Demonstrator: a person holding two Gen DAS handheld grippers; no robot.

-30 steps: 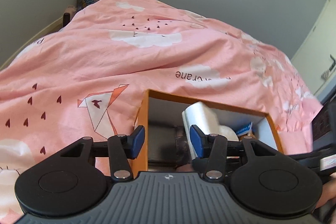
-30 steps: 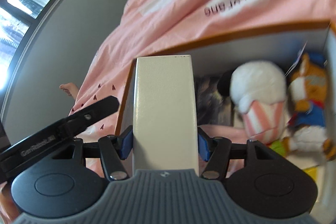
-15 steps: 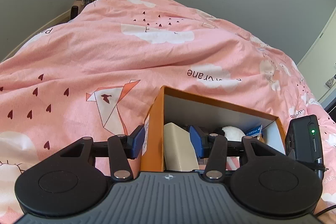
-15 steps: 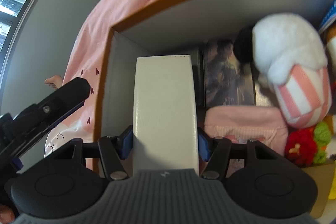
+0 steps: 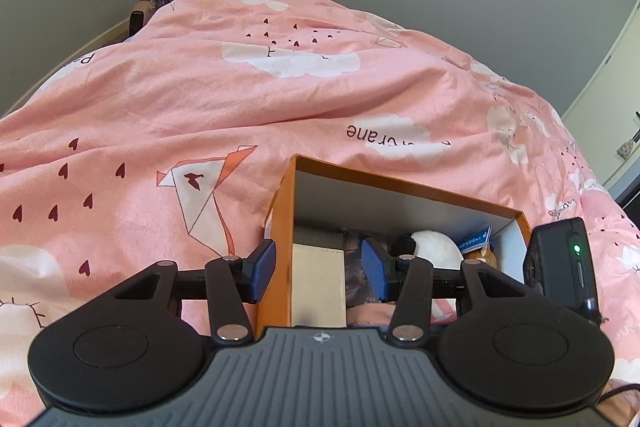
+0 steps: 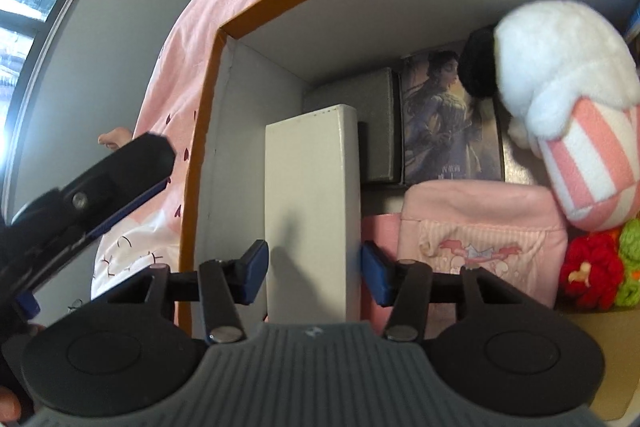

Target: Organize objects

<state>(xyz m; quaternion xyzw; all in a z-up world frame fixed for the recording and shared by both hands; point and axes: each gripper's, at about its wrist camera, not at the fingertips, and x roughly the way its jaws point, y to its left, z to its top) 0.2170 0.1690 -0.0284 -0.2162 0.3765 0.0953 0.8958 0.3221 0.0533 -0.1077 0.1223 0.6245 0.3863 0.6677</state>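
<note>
Standing white box against orange bin left wall.

On the pink bedcover ahead of me, dark printed lettering appears upside down on a white cloud; the part I can make out reads "crane", and its first letters are lost in a fold. In my right view, the same print shows at the top edge as "ane". More dark lettering sits on the cover at the far left and far right, too bent to read. A small blue tag inside the orange box carries white print too small to read. The book cover showing a woman in a long dress has small characters near its bottom edge, unreadable.
</note>
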